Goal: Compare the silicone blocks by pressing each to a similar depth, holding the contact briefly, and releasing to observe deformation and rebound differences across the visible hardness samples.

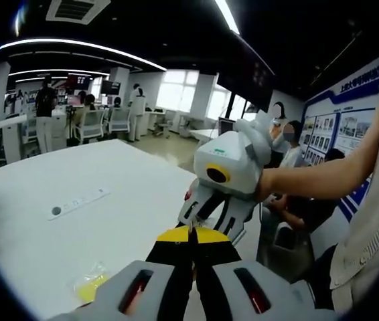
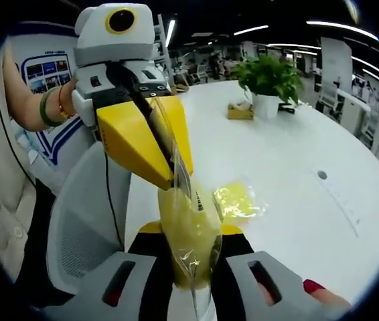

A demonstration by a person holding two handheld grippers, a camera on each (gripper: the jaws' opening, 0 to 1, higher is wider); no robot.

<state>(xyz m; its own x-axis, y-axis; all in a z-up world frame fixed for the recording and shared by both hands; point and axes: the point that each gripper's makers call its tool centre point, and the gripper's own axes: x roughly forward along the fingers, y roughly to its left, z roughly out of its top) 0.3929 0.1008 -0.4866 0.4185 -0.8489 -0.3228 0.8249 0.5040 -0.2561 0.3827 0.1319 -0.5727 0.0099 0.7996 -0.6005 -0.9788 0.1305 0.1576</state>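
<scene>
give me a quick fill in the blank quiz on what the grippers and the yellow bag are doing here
1. Both the right gripper and the left gripper are shut on a clear plastic bag whose contents are ____ in colour.
2. A second clear bag with yellow contents lies flat on the ____ table.
3. The green potted plant stands in a ____ pot.

Missing words: yellow; white; white

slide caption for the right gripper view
Two yellow-tipped tools pinch a clear plastic bag holding a yellow silicone block above a white table.
</scene>
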